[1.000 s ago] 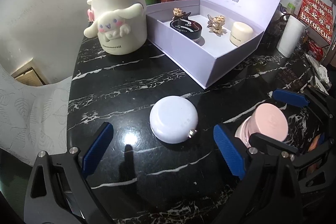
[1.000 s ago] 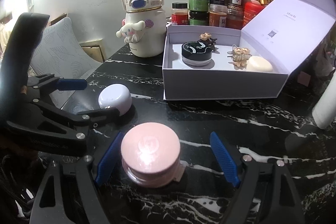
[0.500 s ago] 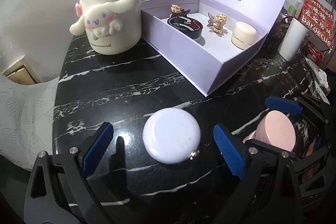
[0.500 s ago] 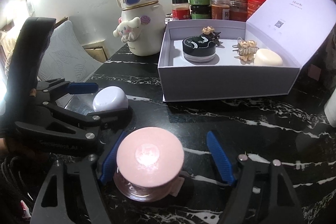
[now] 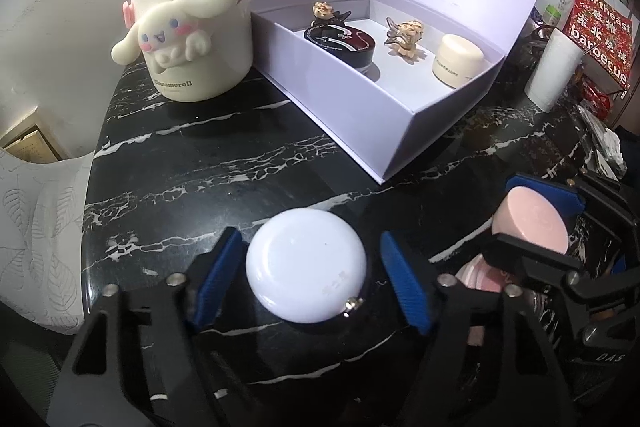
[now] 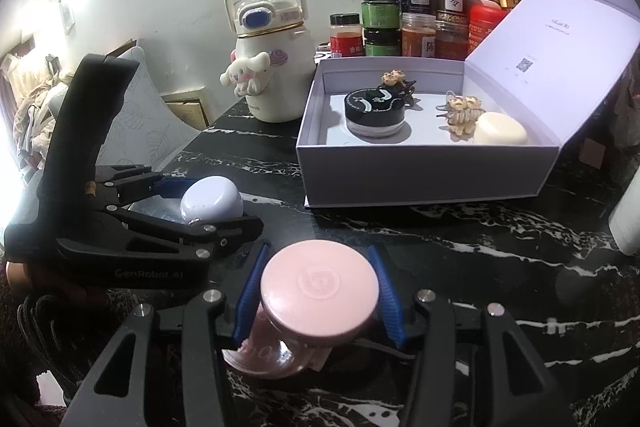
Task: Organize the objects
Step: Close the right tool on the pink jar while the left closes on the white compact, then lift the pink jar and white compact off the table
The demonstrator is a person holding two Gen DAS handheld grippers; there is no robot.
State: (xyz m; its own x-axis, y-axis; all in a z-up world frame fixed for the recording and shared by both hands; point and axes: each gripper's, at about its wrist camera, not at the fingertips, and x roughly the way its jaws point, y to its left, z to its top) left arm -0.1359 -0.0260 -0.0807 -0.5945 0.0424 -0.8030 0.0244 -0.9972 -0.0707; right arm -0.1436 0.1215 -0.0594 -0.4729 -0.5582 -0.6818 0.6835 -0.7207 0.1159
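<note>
Cinnamoroll bottle [image 5: 188, 27], spice jars [image 6: 416, 15], paper roll [image 5: 552, 71] on marble table [image 5: 200, 163]

The left gripper [image 5: 310, 277] sits low over the black tabletop, its two blue-padded fingers [image 5: 216, 277] drawn in close on either side of a round white case [image 5: 306, 269], the left pad at its edge and a slim gap on the right. The right gripper [image 6: 318, 297] is beside it, level with it, with both blue pads pressed against the pink lid of a small jar [image 6: 318, 285]. Seen from the right wrist, the left gripper [image 6: 200, 205] points across toward the box.
</note>
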